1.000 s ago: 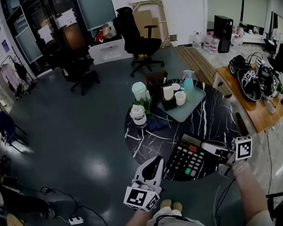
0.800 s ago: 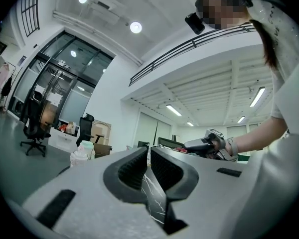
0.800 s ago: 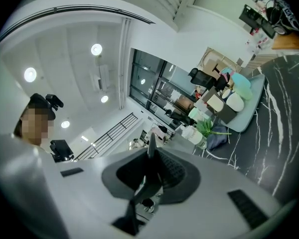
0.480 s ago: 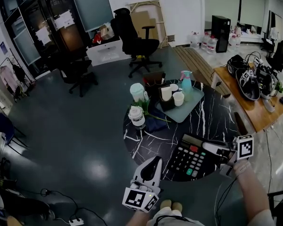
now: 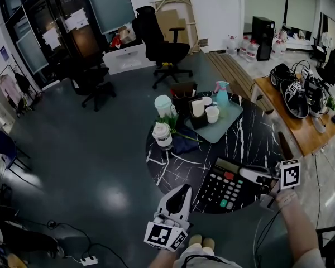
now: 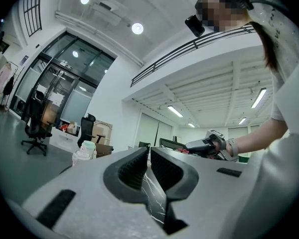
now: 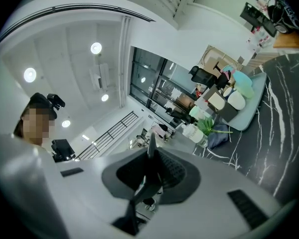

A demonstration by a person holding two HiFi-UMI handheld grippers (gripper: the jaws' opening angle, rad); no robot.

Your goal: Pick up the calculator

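Your left gripper and right gripper are pale grey moulded shells with black ribbed pads, each carrying a white cube printed with black square markers. You wear a white short-sleeved top, a pale strap around your right wrist and a black head-mounted camera.

I inspect a round black tabletop with white marble veining. Directly on it I find:

- At the far side, a pale grey-green rectangular tray.
- Just beyond the tray, a dark brown box.
- At the far left, a pale green lidded tub.
- Nearer me along the left rim, a white lidded cup.
- Between them, green leafy sprigs.
- Beside the cup, a crumpled dark blue cloth.
- At the near edge, a black desk calculator with coloured keys. I cannot tell whether it sits flat.
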